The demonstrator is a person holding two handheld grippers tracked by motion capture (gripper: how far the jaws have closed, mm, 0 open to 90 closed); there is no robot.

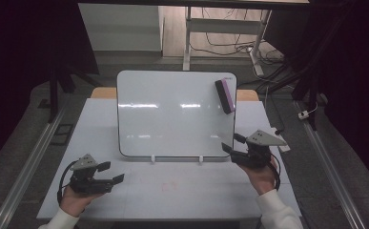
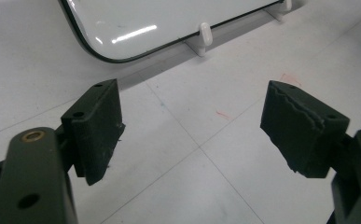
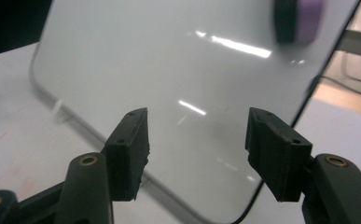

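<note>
Whiteboard [image 1: 172, 112]: stood propped on two small white feet [image 1: 152, 159] at the middle of the white table [image 1: 139, 191], its surface wiped clean. Eraser [image 1: 225, 96]: black with a purple back, stuck to the board's far right corner. Right gripper [image 1: 232, 144]: held at the board's near right corner, jaws apart, nothing between them. Left gripper [image 1: 111, 173]: rested near the table's left front, well apart from the board, jaws spread and empty.

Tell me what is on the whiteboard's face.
An eraser with a purple back sits near the top right corner of the whiteboard. Glare streaks could hide faint marks.
</note>
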